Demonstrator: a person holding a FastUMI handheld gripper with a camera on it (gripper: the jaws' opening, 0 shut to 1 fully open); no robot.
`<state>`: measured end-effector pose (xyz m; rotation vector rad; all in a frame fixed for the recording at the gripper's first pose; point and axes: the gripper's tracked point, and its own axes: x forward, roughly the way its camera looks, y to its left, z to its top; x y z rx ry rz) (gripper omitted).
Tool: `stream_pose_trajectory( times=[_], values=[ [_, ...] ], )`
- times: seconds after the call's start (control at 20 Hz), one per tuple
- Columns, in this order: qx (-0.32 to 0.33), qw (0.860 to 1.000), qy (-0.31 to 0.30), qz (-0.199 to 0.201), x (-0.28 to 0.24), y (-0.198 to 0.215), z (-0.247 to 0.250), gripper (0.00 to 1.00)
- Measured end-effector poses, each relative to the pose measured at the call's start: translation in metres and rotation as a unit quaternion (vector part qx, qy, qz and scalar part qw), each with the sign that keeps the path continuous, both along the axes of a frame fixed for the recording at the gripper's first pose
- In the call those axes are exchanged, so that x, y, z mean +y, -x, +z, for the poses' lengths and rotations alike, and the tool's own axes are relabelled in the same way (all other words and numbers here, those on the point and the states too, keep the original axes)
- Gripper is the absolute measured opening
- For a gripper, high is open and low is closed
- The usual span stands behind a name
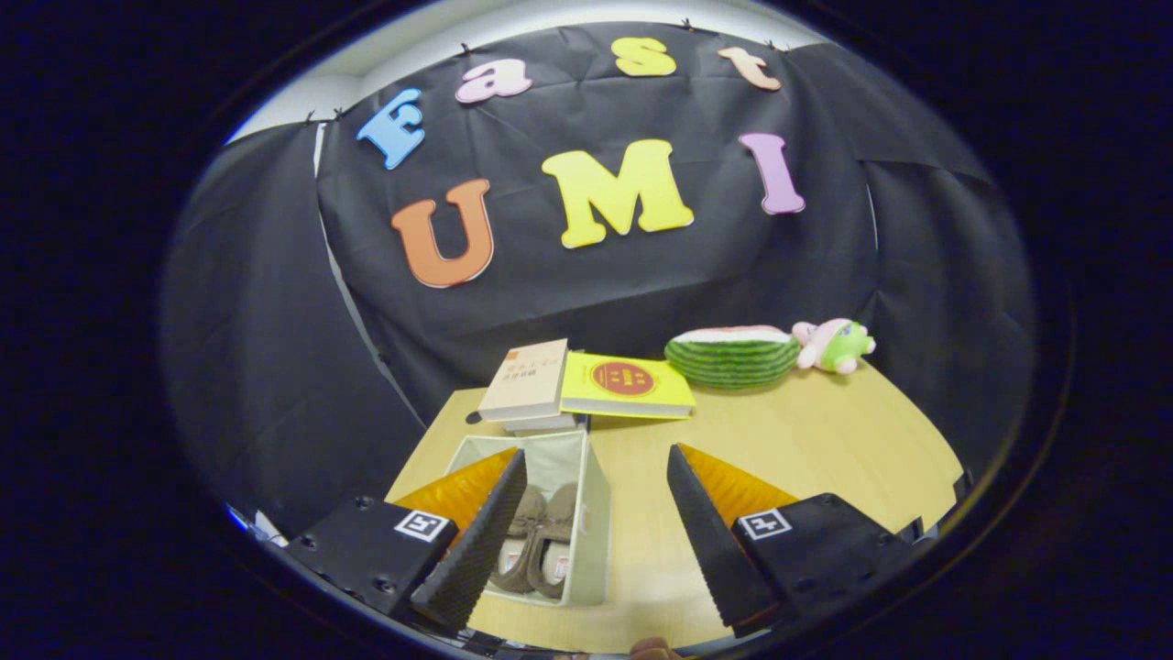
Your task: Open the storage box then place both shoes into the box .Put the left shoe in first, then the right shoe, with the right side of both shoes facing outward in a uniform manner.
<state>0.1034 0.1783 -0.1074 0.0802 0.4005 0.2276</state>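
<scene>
Gripper (596, 467) hovering wide open, empty, above storage box (594, 513).
Two soft, light shoes (541, 541) are lying inside, at seven o'clock.

Light: bright, even, from above the table (806, 440).
Shadows: soft, short, under the books (586, 385).
Glare: none on the table.
Distortion: strong fisheye bowing away from the table.
Focus: sharp throughout.
</scene>
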Motion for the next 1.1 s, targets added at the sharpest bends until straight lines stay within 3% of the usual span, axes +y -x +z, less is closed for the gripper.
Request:
stream_pose_trajectory(
  times=[0.55, 0.9, 1.1],
  values=[
    [-0.188, 0.981, 0.007, -0.049, -0.065, 0.057, 0.078, 1.0],
    [-0.212, 0.977, -0.022, -0.016, -0.059, 0.084, 0.1, 1.0],
    [-0.225, 0.974, -0.011, -0.025, -0.065, 0.091, 0.107, 1.0]
  ],
)
